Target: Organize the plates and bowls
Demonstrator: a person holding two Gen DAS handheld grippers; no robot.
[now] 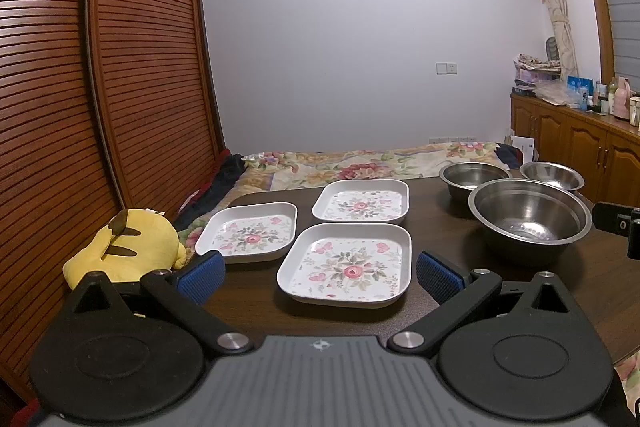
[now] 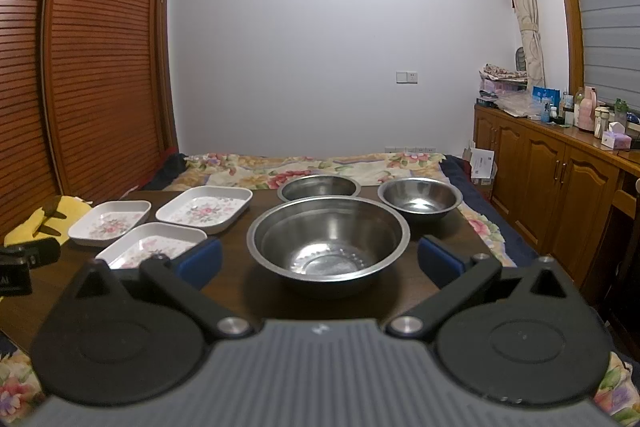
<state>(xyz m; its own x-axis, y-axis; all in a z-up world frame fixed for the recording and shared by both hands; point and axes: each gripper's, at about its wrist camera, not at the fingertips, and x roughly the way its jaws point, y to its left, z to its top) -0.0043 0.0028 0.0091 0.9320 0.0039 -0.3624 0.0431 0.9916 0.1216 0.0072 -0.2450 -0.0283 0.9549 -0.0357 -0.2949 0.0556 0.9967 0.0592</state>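
**Still all spread out: three plates, three bowls, nothing gripped**

Plainly, nothing is stacked yet, and the risks lie in the first pick. The three floral plates are shallow, with low sloping rims; a hand-held gripper closing on such a rim could slip off or tip the plate, likely if the pads meet it at an angle. The near plate (image 1: 346,269) sits close to the worktop (image 1: 448,227) front edge, so a nudge toward the person might push it off. The steel bowls look smooth and curved — a pinch on the large bowl (image 2: 328,239) rim could slide, and setting one bowl into another off-centre would leave it tilted.

The left hand-held gripper (image 1: 318,273) is spread wide and holds nothing; the near plate lies between and just beyond its blue pads, apart from both. The left plate (image 1: 248,231) is beside the left pad, and the far plate (image 1: 361,201) is farther back. All three lie flat and separate on the left half of the worktop.

The right hand-held gripper (image 2: 320,261) is likewise released and empty, with the large bowl straight ahead between its fingers, not touched. Behind it stand the back bowl (image 2: 319,187) and, to the right, the small bowl (image 2: 419,199), each upright and apart. A yellow plush toy (image 1: 128,247) rests off the worktop's left side
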